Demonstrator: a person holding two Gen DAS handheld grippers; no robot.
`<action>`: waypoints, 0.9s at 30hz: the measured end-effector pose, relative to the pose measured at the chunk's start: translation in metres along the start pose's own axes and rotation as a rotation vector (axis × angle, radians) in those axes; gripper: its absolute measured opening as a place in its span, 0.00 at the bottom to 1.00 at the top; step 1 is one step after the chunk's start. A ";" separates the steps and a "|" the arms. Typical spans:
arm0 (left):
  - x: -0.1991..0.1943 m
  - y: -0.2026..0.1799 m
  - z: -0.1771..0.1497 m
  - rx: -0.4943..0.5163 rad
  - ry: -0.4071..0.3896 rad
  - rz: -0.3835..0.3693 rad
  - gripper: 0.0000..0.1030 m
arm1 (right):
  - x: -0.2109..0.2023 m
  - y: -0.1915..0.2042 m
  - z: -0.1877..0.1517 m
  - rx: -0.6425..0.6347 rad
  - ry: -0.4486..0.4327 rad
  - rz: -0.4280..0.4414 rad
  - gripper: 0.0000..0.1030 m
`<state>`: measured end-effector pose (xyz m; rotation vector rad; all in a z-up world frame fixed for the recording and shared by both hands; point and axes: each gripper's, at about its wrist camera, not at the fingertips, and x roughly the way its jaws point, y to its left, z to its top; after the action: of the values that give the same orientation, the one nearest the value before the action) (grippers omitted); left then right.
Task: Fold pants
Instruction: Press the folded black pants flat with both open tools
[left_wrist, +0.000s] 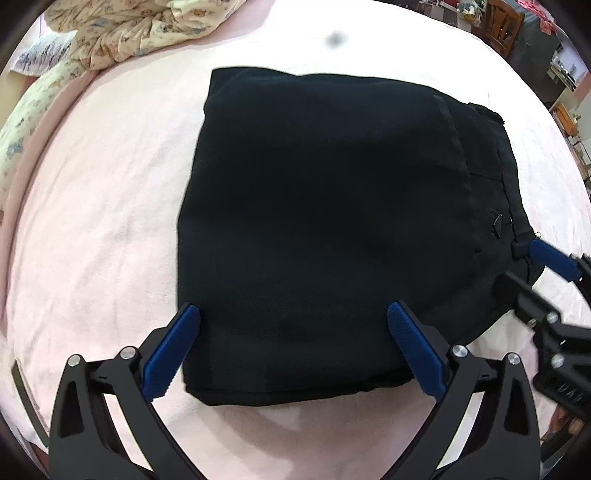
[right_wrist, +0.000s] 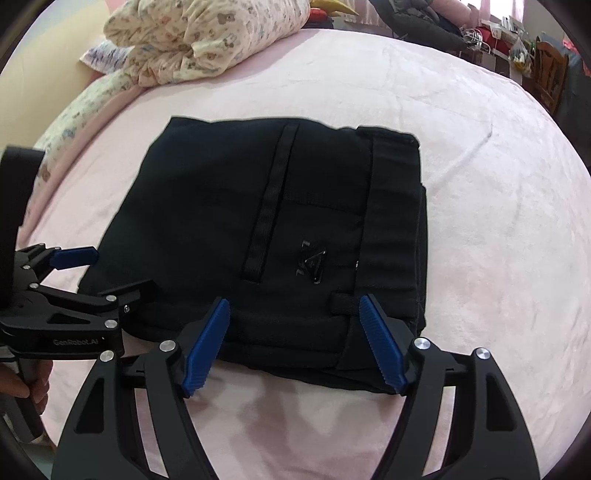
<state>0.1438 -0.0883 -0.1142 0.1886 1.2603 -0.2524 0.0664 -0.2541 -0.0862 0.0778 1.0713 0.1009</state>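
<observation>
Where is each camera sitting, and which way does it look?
Left wrist: sits on the left gripper, looking forward over the folded black pants on the pink blanket; own open fingers show, right gripper at the right edge.
Right wrist: sits on the right gripper, facing the pants' waistband end; own open fingers, left gripper, a hand.
Both share pants, blanket, floral quilt.

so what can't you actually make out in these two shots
- Pants, both views: layers underneath hidden by the top fold, so neatness inside is unknown.
- Logo, right wrist view: too small and dark to read.
- Shelf clutter, right wrist view: tiny, cut by the lens edge.
- Dark smudge, left wrist view: blurred; stain or lens dirt, unclear.
</observation>
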 end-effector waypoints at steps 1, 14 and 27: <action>-0.003 0.001 0.000 0.003 -0.005 0.004 0.98 | -0.003 0.000 0.001 0.003 -0.007 0.004 0.72; 0.002 0.021 0.000 -0.018 0.033 -0.052 0.98 | 0.008 0.001 0.003 -0.045 0.051 -0.004 0.73; 0.020 0.098 0.083 -0.149 0.095 -0.261 0.98 | 0.036 -0.129 0.051 0.448 0.158 0.319 0.85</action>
<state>0.2537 -0.0190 -0.1083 -0.0942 1.3926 -0.3757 0.1337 -0.3783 -0.1078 0.6549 1.2176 0.1549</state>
